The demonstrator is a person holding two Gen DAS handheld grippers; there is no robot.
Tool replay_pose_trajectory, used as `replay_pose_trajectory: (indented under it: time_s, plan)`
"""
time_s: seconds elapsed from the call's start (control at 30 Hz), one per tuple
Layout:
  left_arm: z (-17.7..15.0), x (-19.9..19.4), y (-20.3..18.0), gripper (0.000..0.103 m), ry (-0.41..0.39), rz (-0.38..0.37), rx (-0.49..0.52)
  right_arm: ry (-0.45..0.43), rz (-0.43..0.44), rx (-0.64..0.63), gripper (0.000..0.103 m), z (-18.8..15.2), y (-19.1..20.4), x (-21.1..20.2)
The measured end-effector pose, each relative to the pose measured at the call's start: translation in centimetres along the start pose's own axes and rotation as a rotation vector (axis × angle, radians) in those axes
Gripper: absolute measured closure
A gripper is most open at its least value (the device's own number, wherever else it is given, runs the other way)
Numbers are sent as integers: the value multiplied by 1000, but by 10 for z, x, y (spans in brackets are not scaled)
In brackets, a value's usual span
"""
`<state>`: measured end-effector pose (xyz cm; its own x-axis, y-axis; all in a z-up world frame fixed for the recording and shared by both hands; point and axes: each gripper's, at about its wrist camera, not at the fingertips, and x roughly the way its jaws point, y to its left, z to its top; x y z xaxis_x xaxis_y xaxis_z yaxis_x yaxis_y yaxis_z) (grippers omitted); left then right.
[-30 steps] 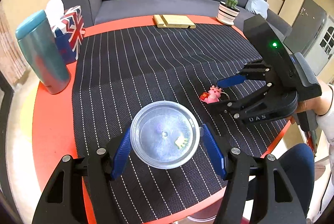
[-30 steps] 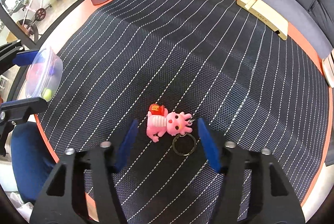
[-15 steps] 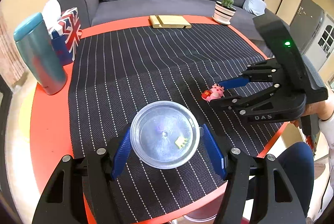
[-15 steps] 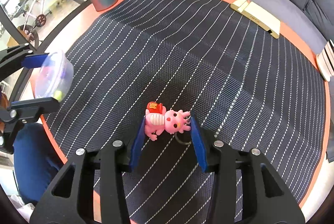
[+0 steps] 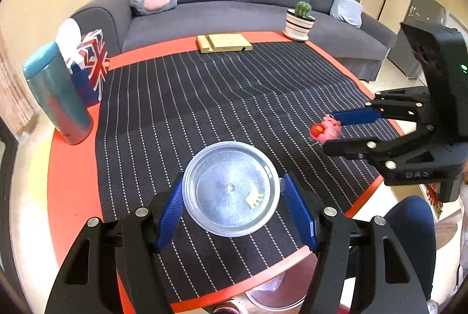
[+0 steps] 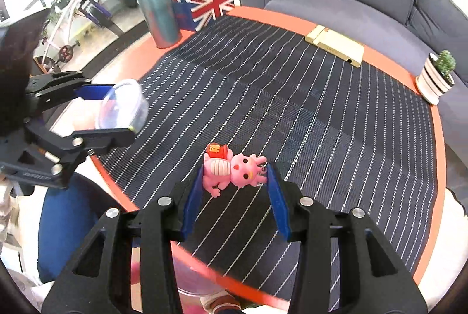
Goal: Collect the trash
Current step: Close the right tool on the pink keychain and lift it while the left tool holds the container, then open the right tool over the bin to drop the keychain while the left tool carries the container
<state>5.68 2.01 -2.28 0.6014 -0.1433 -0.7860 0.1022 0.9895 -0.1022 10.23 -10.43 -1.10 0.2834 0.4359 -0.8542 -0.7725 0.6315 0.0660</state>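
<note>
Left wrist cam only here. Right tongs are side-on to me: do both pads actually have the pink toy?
Observer: Yes. In the right wrist view both blue pads of the right tongs press on the pink toy. The tongs have just been closing, with the toy between them.
Operator: How does it sit in there?
Observer: Crosswise. Its head is against the right-hand pad, and its red box is up by the other pad.
Operator: And my tub, seen from outside?
Observer: The clear tub is tipped on its side in the left tongs. One finger is above it and one below in that view.
</note>
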Motion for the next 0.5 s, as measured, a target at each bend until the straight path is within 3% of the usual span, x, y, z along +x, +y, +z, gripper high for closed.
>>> replay_pose_trajectory:
  time_s: [0.5]
  plan:
    - [-16,-31,-33,39,-53,-14,51,-131,20,20,60,-56,27,-71]
